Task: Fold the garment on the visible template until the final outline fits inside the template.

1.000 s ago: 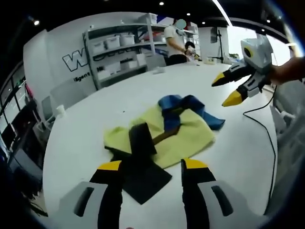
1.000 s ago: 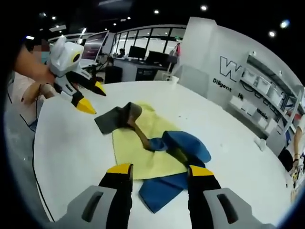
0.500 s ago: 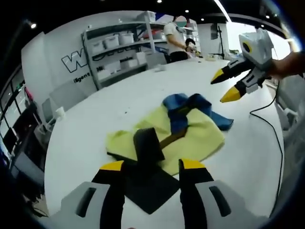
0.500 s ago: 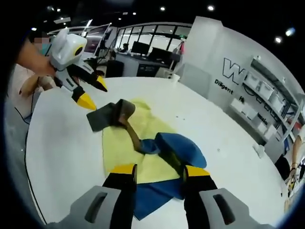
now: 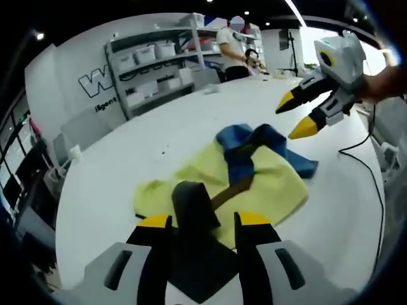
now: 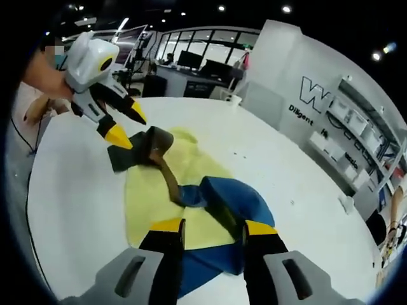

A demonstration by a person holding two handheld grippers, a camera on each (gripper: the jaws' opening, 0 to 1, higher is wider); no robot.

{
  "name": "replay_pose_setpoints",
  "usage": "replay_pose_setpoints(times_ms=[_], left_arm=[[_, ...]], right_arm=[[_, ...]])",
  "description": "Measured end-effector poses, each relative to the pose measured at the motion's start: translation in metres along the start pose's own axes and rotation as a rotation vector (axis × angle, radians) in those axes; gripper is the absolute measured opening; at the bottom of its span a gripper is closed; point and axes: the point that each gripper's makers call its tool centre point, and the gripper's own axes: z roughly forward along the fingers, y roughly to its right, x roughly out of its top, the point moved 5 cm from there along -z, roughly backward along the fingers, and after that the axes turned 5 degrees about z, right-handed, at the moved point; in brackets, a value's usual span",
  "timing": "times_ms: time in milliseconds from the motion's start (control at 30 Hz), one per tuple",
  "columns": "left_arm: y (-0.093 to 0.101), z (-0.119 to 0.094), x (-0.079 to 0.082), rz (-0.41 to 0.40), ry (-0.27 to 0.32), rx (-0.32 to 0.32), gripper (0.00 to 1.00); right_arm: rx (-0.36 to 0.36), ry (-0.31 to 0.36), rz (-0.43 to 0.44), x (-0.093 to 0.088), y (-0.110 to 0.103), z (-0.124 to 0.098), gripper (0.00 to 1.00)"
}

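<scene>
A crumpled garment lies on a flat yellow sheet [image 5: 273, 184] [image 6: 149, 190] on the white table [image 5: 127, 159]. The garment has a blue end [image 5: 245, 143] [image 6: 229, 197], a brown strip [image 5: 229, 189] and a dark grey end [image 5: 194, 206] [image 6: 130, 152]. My left gripper [image 5: 203, 220] is open, low over the dark end, which shows between its jaws. In the right gripper view the left gripper [image 6: 127, 125] hovers just beside that dark end. My right gripper [image 6: 213, 225] is open, its jaws astride the blue end. It hangs above the blue end in the left gripper view [image 5: 294, 115].
Shelves with white bins [image 5: 152, 63] and a person [image 5: 232, 47] stand beyond the table's far side. A black cable [image 5: 375, 184] trails over the table edge. Desks with monitors [image 6: 191, 63] sit behind the other side. A hand [image 6: 38, 76] holds the left gripper.
Both grippers have come closer to the garment, the left toward the dark end, the right toward the blue end. Both stay open. The garment lies as before.
</scene>
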Motion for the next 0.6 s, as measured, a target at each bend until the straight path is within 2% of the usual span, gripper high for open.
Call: replay_pose_setpoints(times_ms=[333, 600], left_arm=[[-0.008, 0.016, 0.006, 0.049, -0.021, 0.011, 0.30], [-0.012, 0.018, 0.004, 0.080, -0.036, 0.016, 0.19]], right_arm=[[-0.003, 0.001, 0.020, -0.005, 0.001, 0.002, 0.31], [-0.013, 0.000, 0.038, -0.008, 0.006, 0.001, 0.31]])
